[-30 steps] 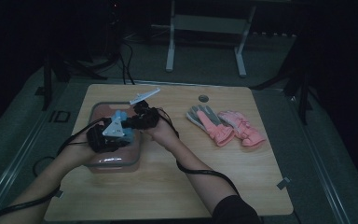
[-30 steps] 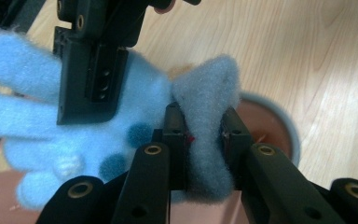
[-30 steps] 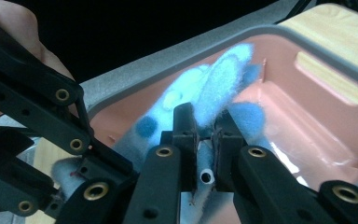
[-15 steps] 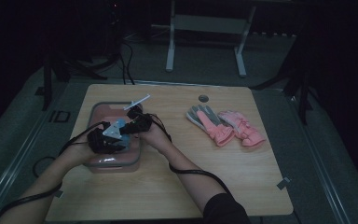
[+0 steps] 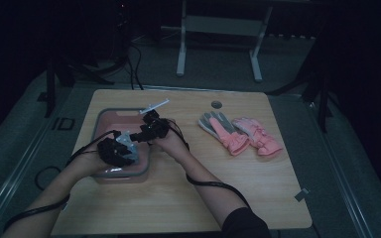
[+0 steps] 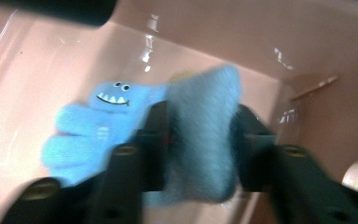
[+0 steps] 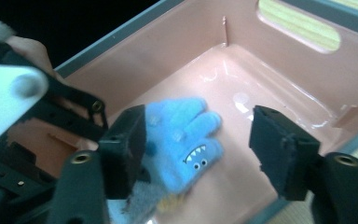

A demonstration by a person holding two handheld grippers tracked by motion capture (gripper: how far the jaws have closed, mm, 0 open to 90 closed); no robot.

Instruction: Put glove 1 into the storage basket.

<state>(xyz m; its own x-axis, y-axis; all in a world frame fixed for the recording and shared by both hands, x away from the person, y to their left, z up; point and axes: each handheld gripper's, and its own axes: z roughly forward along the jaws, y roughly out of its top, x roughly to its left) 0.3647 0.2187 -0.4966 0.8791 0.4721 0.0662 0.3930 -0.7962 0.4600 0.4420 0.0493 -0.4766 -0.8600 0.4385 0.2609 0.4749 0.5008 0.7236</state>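
A light-blue knit glove [image 7: 182, 140] with a toothy monster face lies on the floor of a pink bin [image 5: 99, 124] at the table's left. My left gripper [image 6: 200, 112] has just been opening. The glove's grey-blue cuff [image 6: 205, 140] stands loosely between its jaws, uncompressed. My right gripper [image 7: 198, 112] has also just been opening and stands wide over the glove's fingers, which rest by one jaw. In the high view both grippers, left [image 5: 121, 151] and right [image 5: 141, 134], reach into the bin over the glove [image 5: 129, 141].
A grey-and-pink glove [image 5: 221, 129] and a pink glove [image 5: 258, 136] lie side by side on the wooden table [image 5: 188, 198], right of the bin. A small round disc [image 5: 216, 104] sits near the far edge. The bin wall [image 7: 279, 65] has a handle slot.
Both hands have sunk lower into the bin with the blue glove. Both pairs of jaws have opened, and the glove now rests on the bin floor.
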